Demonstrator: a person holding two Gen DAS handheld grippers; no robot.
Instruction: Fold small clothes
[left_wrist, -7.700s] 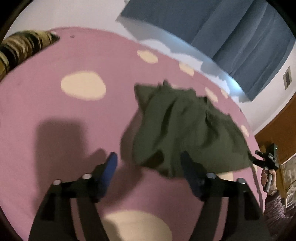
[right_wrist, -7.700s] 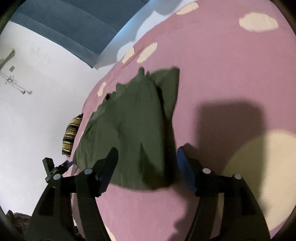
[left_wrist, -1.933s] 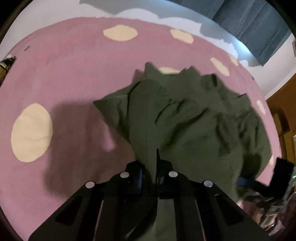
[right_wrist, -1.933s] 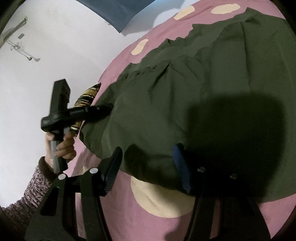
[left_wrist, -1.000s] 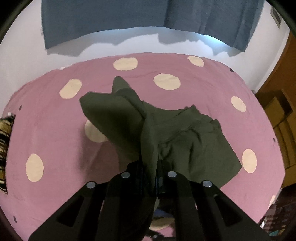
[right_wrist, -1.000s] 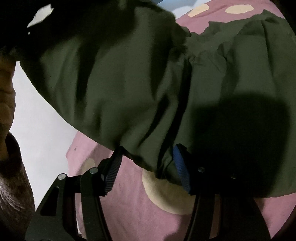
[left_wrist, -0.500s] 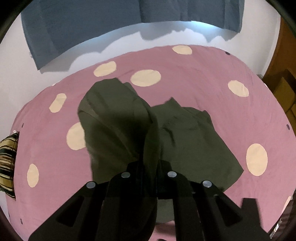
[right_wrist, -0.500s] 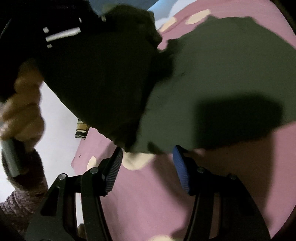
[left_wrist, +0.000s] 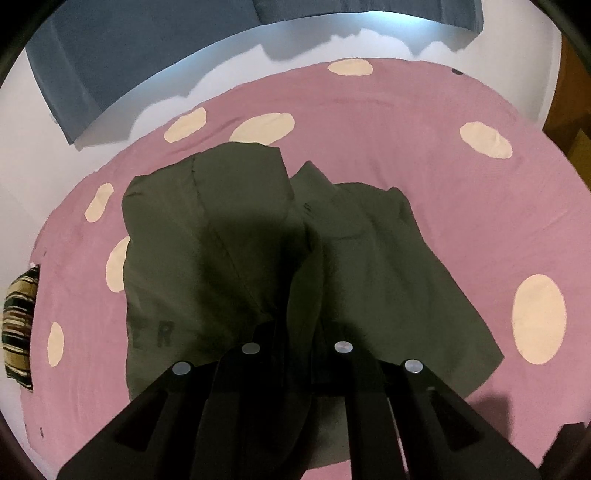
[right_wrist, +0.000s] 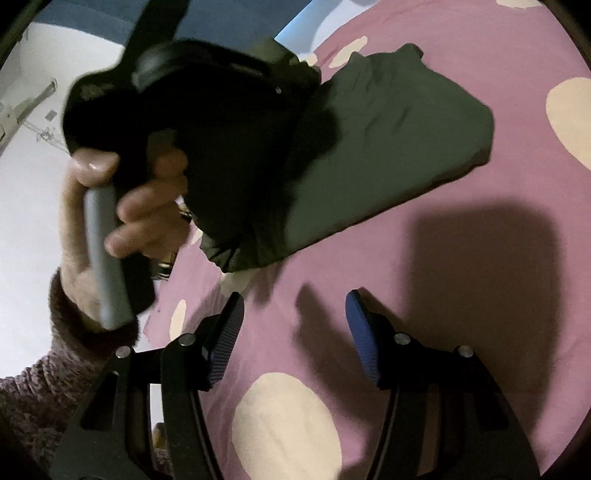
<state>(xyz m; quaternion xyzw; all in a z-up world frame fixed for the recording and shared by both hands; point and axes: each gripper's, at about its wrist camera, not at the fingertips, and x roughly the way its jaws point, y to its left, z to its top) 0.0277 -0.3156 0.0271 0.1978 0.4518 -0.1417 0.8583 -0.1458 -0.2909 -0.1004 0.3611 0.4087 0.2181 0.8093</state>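
Observation:
A dark olive green garment (left_wrist: 369, 266) lies on the pink bed cover (left_wrist: 424, 147) with cream dots. My left gripper (left_wrist: 295, 332) is shut on an edge of it and holds that part lifted, so a fold hangs over the rest. In the right wrist view the garment (right_wrist: 388, 147) lies ahead, partly doubled over. My right gripper (right_wrist: 291, 332) is open and empty, low over the bare cover just short of the garment's near edge. The left hand and its gripper body (right_wrist: 184, 122) sit high at the left there.
A striped cushion (left_wrist: 18, 325) lies at the bed's far left edge. Blue curtains (left_wrist: 129, 55) hang on the white wall behind the bed. Wooden furniture (left_wrist: 576, 129) stands at the right. Bare cover surrounds the garment.
My left gripper has carried the lifted fold over across the garment. My right gripper has let go of the garment's edge and backed off onto bare cover.

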